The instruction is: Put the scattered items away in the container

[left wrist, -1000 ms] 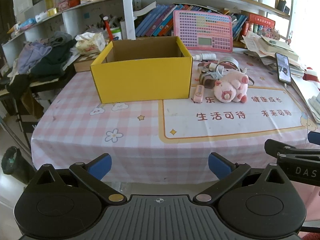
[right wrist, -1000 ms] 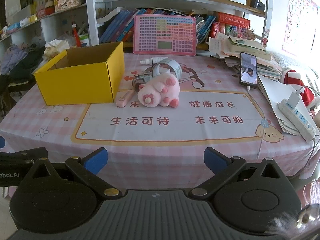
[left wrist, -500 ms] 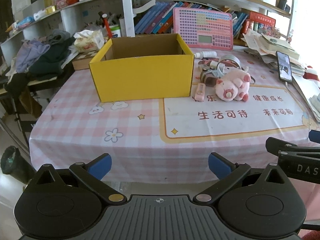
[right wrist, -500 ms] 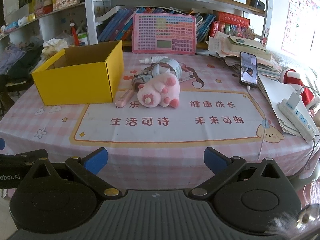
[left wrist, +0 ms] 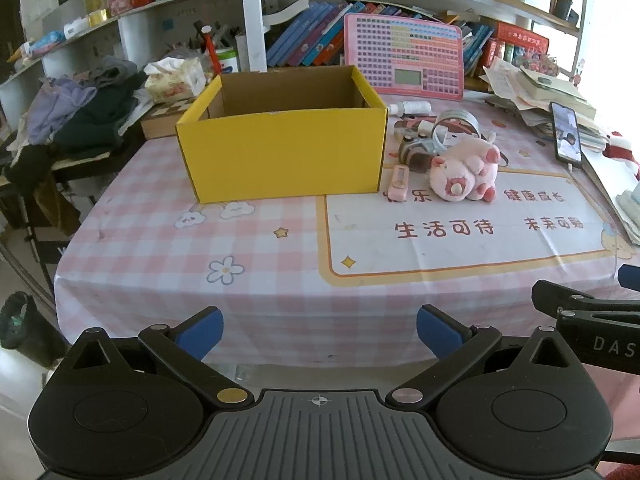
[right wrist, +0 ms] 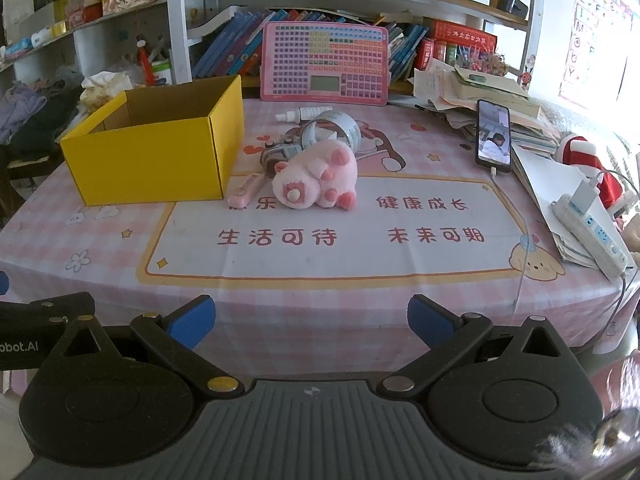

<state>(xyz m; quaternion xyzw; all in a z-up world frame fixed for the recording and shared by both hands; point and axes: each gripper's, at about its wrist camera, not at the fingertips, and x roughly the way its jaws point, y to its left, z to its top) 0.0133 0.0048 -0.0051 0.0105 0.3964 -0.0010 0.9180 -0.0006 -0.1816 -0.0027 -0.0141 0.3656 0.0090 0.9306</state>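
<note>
While both tools hang at the near edge of the table, the left gripper (left wrist: 320, 330) and the right gripper (right wrist: 312, 320) each have their blue-padded fingers spread wide with nothing between them. Beyond them lies the pink checked tablecloth (left wrist: 160, 256), printed with a flower, stars and a cream panel of Chinese characters. Further in stands the yellow cardboard box (left wrist: 284, 152), upright and open-topped, its brown inside showing no contents from this angle. Just right of the box lies a slim pink stick-shaped item (left wrist: 398, 183), and right of that a pink plush pig (right wrist: 316, 180) lies on its side. Behind the pig, a small grey toy camera (right wrist: 278, 152) sits touching it, with a roll of tape (right wrist: 332, 128) standing on edge and a small white bottle (right wrist: 306, 113) lying flat further back. Well right of the box a phone (right wrist: 494, 140) leans on stacked papers. Behind the box, a pink keyboard toy (left wrist: 404, 58) leans against bookshelves, and clothes (left wrist: 76, 108) are heaped to its left.
</note>
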